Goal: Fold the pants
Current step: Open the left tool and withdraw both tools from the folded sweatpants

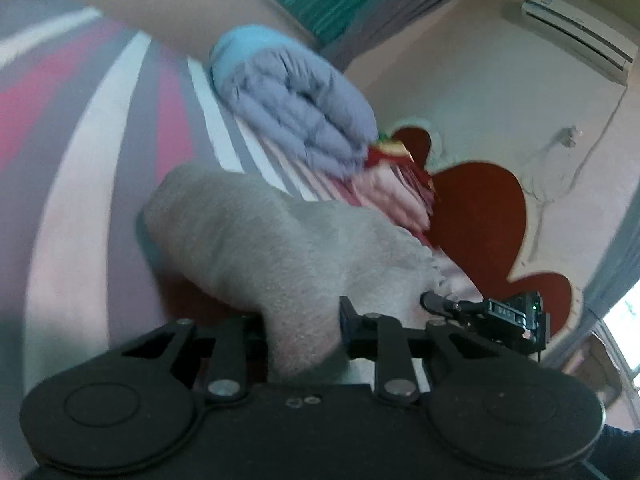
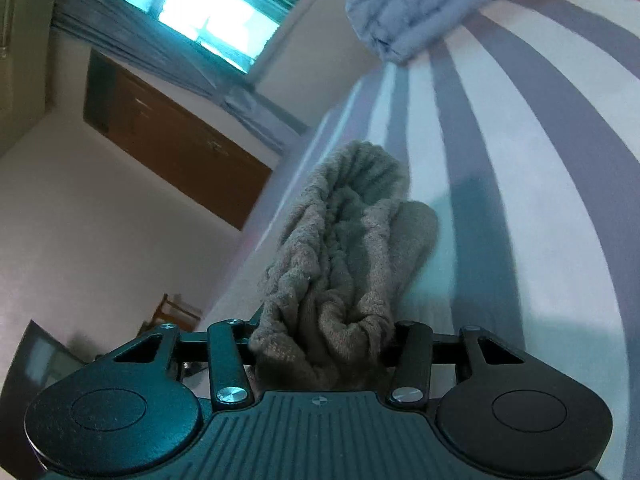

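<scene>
The pants (image 1: 260,236) are a grey-beige, fuzzy fabric lying over a bed with a striped sheet (image 1: 80,160). My left gripper (image 1: 302,332) is shut on a thick fold of them, which rises between the jaws and stretches away over the bed. In the right wrist view the pants (image 2: 348,220) show a gathered, elastic-looking edge bunched between the jaws. My right gripper (image 2: 320,344) is shut on that bunch, close to the bed's edge. The striped sheet (image 2: 520,160) fills the right side of that view.
A folded blue-grey blanket (image 1: 304,96) (image 2: 420,4) lies further along the bed, with pink striped cloth (image 1: 384,192) beside it. A black device with a green light (image 1: 508,312) sits right of the left gripper. Beyond the bed are a wall with a red painted shape (image 1: 480,216), a window (image 2: 208,12) and a wooden door (image 2: 176,140).
</scene>
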### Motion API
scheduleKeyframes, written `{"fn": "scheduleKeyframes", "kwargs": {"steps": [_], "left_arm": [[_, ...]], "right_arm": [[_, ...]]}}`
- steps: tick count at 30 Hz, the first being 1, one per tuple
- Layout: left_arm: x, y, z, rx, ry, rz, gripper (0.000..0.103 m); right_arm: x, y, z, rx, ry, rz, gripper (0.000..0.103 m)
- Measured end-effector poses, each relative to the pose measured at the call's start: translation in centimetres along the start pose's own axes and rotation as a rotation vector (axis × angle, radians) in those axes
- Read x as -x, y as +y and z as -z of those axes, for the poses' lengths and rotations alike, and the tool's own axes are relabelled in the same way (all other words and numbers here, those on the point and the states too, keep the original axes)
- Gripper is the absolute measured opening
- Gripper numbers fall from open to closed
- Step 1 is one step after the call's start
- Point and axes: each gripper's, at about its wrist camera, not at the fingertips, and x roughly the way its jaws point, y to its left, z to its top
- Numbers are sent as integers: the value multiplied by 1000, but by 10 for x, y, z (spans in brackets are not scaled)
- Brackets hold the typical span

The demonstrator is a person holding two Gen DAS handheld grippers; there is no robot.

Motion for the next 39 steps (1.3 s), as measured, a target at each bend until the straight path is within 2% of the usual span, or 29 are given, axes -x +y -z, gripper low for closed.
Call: {"fn": "scheduleKeyframes", "kwargs": {"steps": [3,5,6,7,8,10,14,16,19,21,23,26,28,30,31,32,33,35,37,39], "left_arm": [[-27,29,-41,-5,-16,-43,16],[-52,56,-52,33,25,-92,33],[-63,73,-51,76,59,-158,65],[-70,91,-44,126,64,-220,74],[-66,101,-34,140,7,-166,75],[-58,100,-20,98,-59,-132,75],[-21,91,6,89,-118,-147,75],[6,79,29,95,-137,-167,75],[50,57,67,97,-180,-254,75],[75,36,92,99,-194,-310,75],[96,13,116,93,-193,-379,75],[117,-21,146,59,-177,-476,76],[123,-45,162,-14,-129,-521,89],[128,-80,176,-107,-110,-577,93],[130,-98,180,-142,-140,-573,94],[138,-118,187,-168,-194,-552,95],[146,-135,193,-187,-245,-541,97],[155,-169,205,-227,-312,-564,97],[158,-198,223,-269,-321,-589,97],[159,-224,243,-304,-315,-596,97]], "right_arm": [[-46,-3,-44,21,-11,-5,47],[-74,-11,-71,27,-7,5,51],[-96,-20,-78,21,1,28,56],[-109,-35,-82,5,11,72,84],[-125,-54,-82,-28,38,187,94],[-129,-72,-71,-6,36,165,98],[-106,-76,-52,46,-15,104,98],[-77,-82,-35,6,-58,62,98],[-30,-85,1,23,-48,19,98],[0,-68,32,116,-19,80,98],[27,-46,71,211,-1,179,99],[54,-20,114,216,2,254,103],[57,3,132,210,-10,334,103],[63,23,159,276,-3,437,103],[65,42,170,353,-16,522,103],[71,65,178,448,-84,579,103],[80,81,185,498,-158,557,103],[98,105,200,478,-208,470,103],[108,128,223,502,-262,502,103],[122,145,247,493,-330,490,103]]}}
